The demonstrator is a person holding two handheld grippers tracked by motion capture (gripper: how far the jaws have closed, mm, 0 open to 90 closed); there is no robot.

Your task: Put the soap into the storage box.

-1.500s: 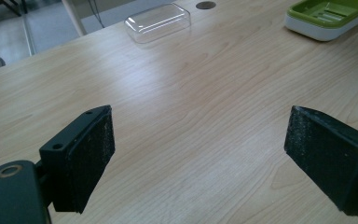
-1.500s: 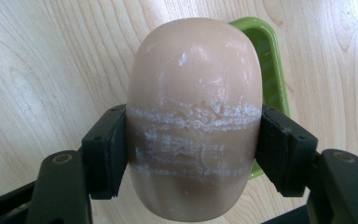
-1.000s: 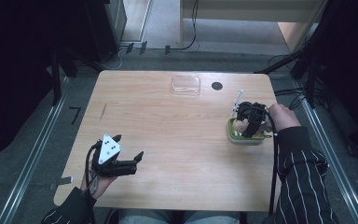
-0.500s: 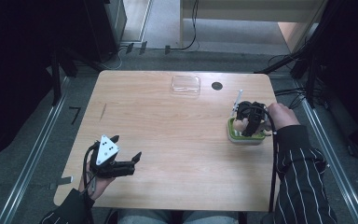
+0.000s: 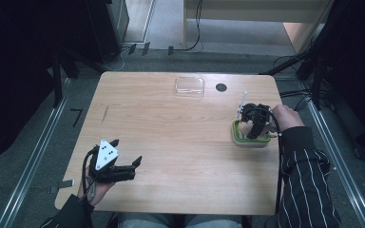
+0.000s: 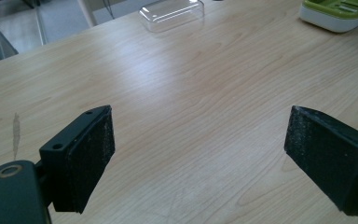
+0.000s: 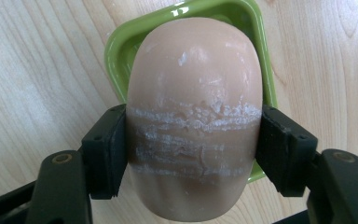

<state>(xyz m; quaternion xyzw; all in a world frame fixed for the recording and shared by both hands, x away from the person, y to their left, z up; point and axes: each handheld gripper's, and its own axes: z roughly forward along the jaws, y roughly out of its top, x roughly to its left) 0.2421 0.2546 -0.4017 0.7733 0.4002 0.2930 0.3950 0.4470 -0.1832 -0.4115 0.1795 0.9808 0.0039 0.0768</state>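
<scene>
Our right tongs (image 7: 193, 140) grip the soap bar (image 7: 195, 116) across its width, long axis pointing away, directly above the green dish (image 5: 250, 134). Left tongs (image 6: 214, 158) gape empty, well apart across the desk (image 5: 171, 133).

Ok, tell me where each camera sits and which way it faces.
High view: above the person's side, looking forward and down on the table; both forearms, left gripper, right gripper.
Left gripper view: on the left gripper, looking across the table between its open fingers at the clear lid.
Right gripper view: on the right gripper, looking down at the soap clamped over the green dish.
Shared: all three views show the green dish.
</scene>
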